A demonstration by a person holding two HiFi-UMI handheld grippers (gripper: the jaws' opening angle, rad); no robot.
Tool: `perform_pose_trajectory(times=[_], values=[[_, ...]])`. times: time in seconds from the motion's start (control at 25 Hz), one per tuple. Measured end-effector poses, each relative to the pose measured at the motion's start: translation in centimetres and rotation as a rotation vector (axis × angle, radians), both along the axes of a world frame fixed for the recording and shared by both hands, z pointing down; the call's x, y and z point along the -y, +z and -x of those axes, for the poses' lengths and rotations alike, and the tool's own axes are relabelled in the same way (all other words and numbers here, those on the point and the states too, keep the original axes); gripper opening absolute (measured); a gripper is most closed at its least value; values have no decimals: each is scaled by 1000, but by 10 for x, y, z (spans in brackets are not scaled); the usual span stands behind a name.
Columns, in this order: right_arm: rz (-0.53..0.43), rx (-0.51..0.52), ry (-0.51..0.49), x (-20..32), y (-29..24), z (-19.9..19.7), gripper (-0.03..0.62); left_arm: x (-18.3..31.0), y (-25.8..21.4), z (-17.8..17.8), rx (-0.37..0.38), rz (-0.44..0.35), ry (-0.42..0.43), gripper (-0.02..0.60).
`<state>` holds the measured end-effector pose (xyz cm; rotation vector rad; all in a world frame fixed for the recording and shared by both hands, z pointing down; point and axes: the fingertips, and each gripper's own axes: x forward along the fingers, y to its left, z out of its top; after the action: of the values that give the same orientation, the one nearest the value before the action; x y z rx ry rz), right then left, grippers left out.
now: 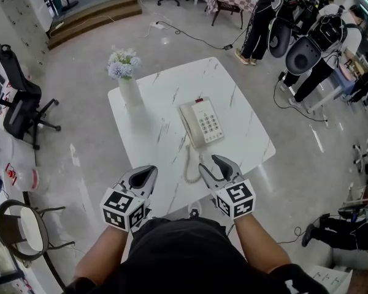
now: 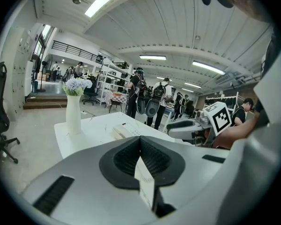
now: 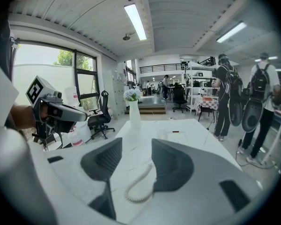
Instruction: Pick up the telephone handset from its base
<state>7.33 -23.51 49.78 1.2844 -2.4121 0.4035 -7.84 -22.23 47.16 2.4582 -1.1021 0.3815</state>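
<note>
A cream push-button telephone (image 1: 202,122) lies on the white marble table (image 1: 233,97), its handset (image 1: 189,127) resting on the base's left side. The coiled cord (image 1: 190,167) runs from it toward the near edge. My right gripper (image 1: 213,165) hovers over that edge just right of the cord, open, nothing between its fingers. In the right gripper view (image 3: 136,146) the cord (image 3: 140,184) lies on the table below the gap and the telephone (image 3: 175,135) is farther ahead. My left gripper (image 1: 146,175) is at the near edge, left of the cord, shut and empty (image 2: 141,142).
A white vase of pale flowers (image 1: 127,81) stands at the table's far left corner. A black office chair (image 1: 21,103) is on the floor at left, a round stool (image 1: 18,225) nearer. People with equipment (image 1: 306,35) stand at the back right.
</note>
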Motion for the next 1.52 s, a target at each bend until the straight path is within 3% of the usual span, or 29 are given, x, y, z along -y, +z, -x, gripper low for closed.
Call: perform_pose_trajectory(times=[0.8, 1.52], values=[[18, -107, 18, 76, 36, 0, 186, -1, 13, 30, 5, 14, -94, 3], [216, -230, 90, 180, 138, -5, 186, -10, 31, 66, 32, 72, -191, 3]])
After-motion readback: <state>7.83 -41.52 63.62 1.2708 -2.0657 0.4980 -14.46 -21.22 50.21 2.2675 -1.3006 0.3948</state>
